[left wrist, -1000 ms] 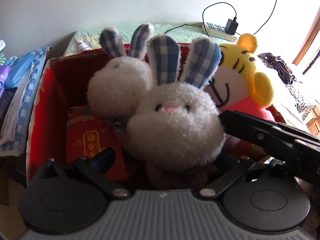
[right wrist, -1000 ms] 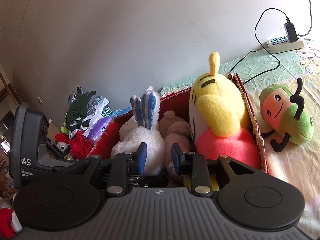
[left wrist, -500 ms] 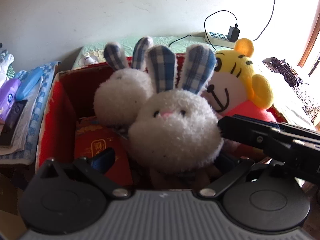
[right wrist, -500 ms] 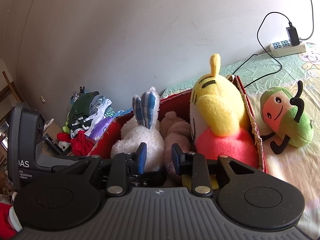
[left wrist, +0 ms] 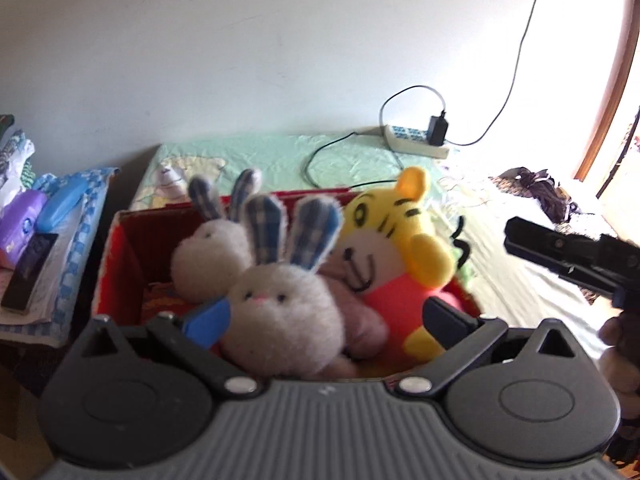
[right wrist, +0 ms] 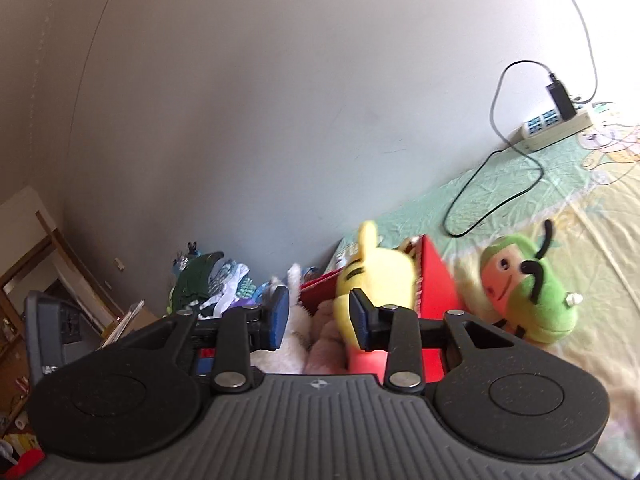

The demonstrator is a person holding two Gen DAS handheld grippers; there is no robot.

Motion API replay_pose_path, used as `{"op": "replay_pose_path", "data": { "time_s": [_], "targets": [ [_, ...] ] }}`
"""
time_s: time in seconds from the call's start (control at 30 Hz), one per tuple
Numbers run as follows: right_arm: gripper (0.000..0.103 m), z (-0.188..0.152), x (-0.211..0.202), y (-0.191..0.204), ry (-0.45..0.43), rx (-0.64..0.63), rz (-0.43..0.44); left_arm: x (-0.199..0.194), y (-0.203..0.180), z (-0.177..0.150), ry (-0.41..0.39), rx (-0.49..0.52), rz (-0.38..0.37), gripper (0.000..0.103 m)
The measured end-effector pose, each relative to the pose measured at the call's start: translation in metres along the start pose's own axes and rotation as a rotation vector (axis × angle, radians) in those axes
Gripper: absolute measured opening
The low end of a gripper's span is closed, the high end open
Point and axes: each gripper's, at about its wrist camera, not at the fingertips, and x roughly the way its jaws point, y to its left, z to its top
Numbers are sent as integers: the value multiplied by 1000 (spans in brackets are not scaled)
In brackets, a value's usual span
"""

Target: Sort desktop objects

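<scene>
The left tool point(left wrist: 324, 322) is spread wide above a red cardboard box point(left wrist: 120, 256), its fingers either side of a white rabbit toy point(left wrist: 286, 316) without pressing it. The right tool point(right wrist: 319, 320) is opening with nothing gripped between its fingers, pointed over the same box on the bed point(right wrist: 600, 248). In the box a second rabbit point(left wrist: 210, 252), a pink plush point(left wrist: 360, 320) and a yellow tiger toy point(left wrist: 394, 240) sit packed together, while a green plush point(right wrist: 532, 296) lies on the bed just beside the box.
</scene>
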Motion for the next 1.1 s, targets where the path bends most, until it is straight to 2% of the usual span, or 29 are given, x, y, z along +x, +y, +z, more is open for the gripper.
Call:
{"op": "replay_pose_path", "data": {
  "time_s": [0.07,0.2,0.27,0.37,0.5,0.6,0.77,0.83,0.9,1.1],
  "targets": [
    [45,8,-11,-22,-10,35,-61,-1,-21,3,-12,11,-61,102],
    [46,21,-20,-69,30,111,-196,12,-72,-1,1,87,-134,102],
    [46,25,-13,-88,101,111,-249,21,-95,-6,20,126,-149,102],
    [47,30,-2,-110,209,101,-266,32,-123,-14,51,159,-170,102],
    [57,35,15,-128,250,89,-227,42,-142,-19,81,135,-180,102],
    [59,38,34,-136,298,66,-182,48,-147,-20,89,88,-184,102],
    [59,32,75,-149,372,40,-186,48,-156,-21,80,29,-146,102],
    [56,28,84,-155,383,32,-202,47,-159,-21,75,21,-128,102],
    [48,28,82,-161,388,71,-179,46,-161,-21,74,8,-124,102],
    [44,32,45,-179,402,180,-110,61,-176,-17,91,4,-143,102]
  ]
}}
